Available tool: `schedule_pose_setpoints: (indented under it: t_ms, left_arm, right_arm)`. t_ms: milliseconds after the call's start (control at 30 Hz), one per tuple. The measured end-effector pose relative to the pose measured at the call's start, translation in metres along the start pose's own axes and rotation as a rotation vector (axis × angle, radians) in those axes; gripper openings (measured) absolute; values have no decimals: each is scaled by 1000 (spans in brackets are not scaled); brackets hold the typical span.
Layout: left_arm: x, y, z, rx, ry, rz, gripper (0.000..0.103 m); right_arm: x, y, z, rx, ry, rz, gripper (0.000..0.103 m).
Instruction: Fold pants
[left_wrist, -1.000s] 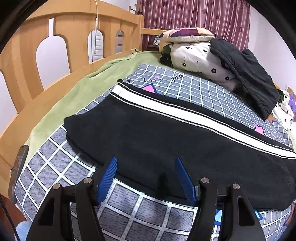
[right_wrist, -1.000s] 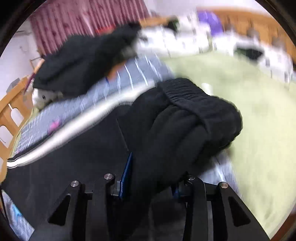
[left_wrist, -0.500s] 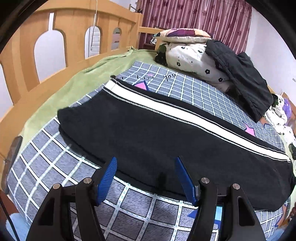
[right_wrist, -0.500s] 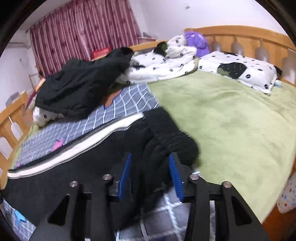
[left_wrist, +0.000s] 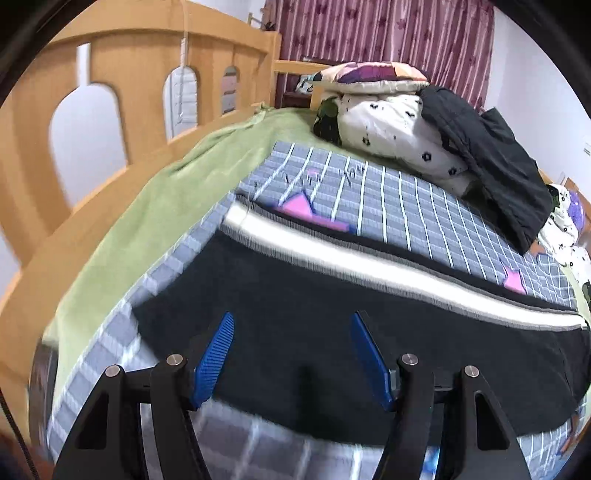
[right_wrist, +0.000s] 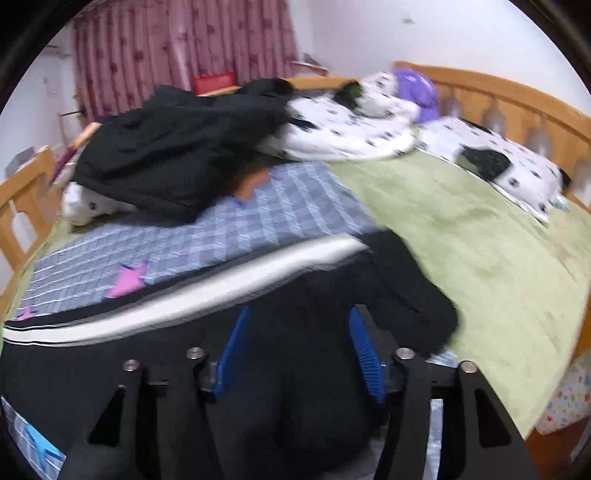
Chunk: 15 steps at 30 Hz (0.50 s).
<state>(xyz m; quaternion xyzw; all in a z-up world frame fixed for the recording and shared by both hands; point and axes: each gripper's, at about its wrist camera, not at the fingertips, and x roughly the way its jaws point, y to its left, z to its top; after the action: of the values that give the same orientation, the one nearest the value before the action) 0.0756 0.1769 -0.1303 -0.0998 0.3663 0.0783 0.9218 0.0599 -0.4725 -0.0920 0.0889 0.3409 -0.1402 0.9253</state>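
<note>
Left wrist: left gripper (left_wrist: 291, 354) open, empty, above black track pants (left_wrist: 332, 332) lying flat lengthwise on grid-pattern mat (left_wrist: 406, 206); white side stripe (left_wrist: 351, 254) along far edge.

Right wrist: right gripper (right_wrist: 297, 350) just opening, pads clear of bunched elastic waistband (right_wrist: 402, 288). Soft, limp, light knit, likely sags; best pinched at waistband or hem through both layers.

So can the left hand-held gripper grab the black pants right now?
Probably yes. The left hand-held gripper is open with nothing between its blue pads, and the black pants lie flat on the checked blanket straight ahead of it. Nothing sits in the way, though blur hides how close it is.
</note>
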Motion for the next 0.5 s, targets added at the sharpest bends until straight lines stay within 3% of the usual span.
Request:
schedule_pose_setpoints:
  t_ms: [167,267,500]
  left_arm:
    - [43,15,45,-1,-11,-4,64]
    - [72,21,66,42,-18,24,64]
    - [122,39,86,49,30,38,64]
  right_arm:
    - [26,97,16,-140,-3,63,58]
    - [45,147,20,-234,-3,155,58]
    - [109,201,29,-363,83,269,58]
